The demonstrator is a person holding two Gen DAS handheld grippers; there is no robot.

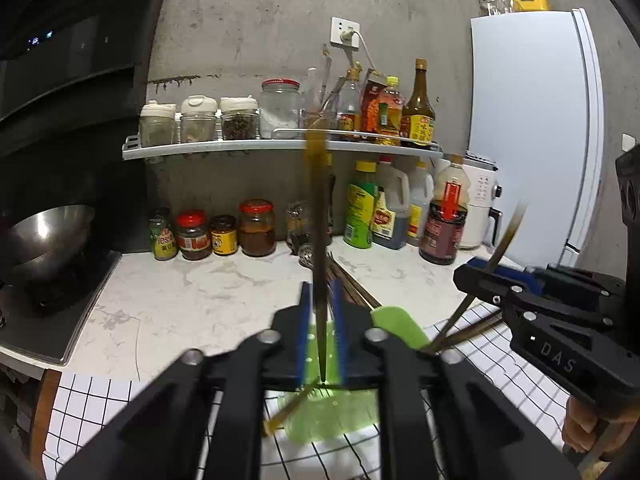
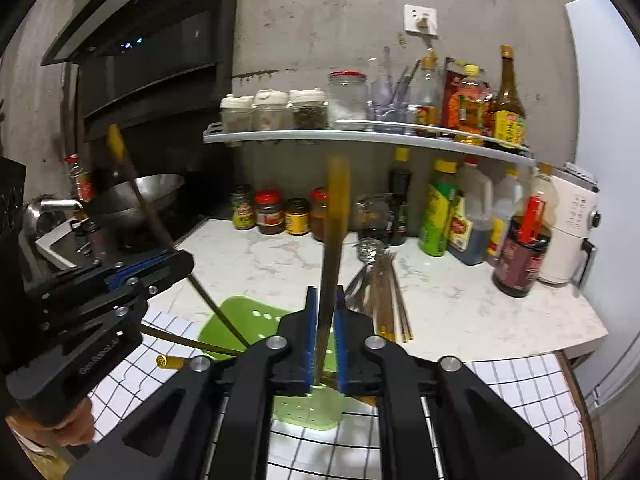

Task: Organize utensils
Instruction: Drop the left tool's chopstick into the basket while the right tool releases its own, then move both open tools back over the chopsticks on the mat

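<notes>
Now, left fingers (image 1: 322, 332) | parted around an upright chopstick (image 1: 319, 248), no firm pinch | right fingers (image 2: 325, 334) likewise | tips over green holder (image 2: 244, 314) for dropping in | spare utensils (image 2: 384, 292) on desk.

Two handheld grippers, both matte black plastic with angular, faceted bodies. The left gripper (image 1: 322, 320) has two flat blue finger pads (image 1: 305, 320) and round silver screw heads at its linkage joints. The right gripper (image 2: 325, 328) matches it. One casing carries raised letters "DAS". A bare hand (image 1: 588, 428) grips the right gripper's handle.
</notes>
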